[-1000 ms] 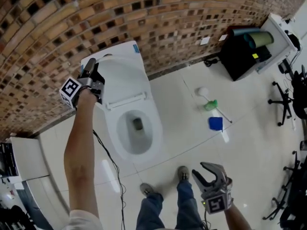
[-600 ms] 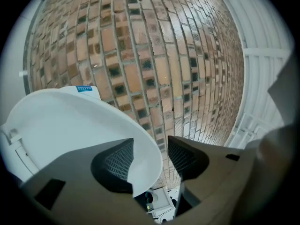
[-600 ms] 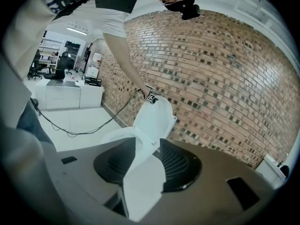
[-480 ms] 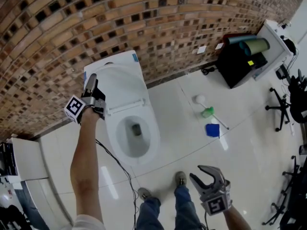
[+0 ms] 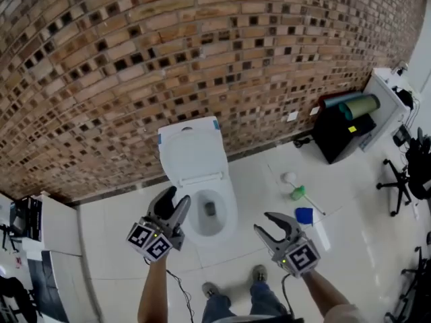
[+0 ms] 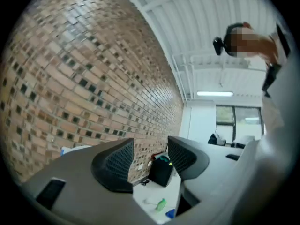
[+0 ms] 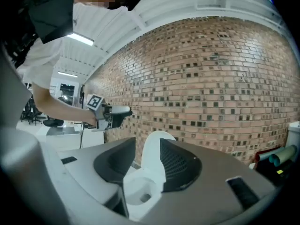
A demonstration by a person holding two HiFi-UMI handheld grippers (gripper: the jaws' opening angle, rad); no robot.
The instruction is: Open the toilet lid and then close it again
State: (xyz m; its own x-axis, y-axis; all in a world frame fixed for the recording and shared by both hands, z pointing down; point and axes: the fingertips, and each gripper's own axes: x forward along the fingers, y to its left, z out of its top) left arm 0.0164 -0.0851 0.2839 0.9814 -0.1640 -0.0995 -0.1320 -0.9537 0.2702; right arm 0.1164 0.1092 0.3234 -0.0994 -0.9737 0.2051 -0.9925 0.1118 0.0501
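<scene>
the floor left of the toilet and near it was free to pass. far, the upright lid stood close to the brick wall. right, a green bottle lay.

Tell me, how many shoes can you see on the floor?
2. The left shoe and the right shoe are on the person's feet, on the pale floor just in front of the toilet. No others appear hidden.

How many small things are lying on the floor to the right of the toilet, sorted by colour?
White: 1, what looks like a brush
Green: 1, a bottle
Blue: 1, a flat pad, too small to tell what it is
Total: 3
</scene>
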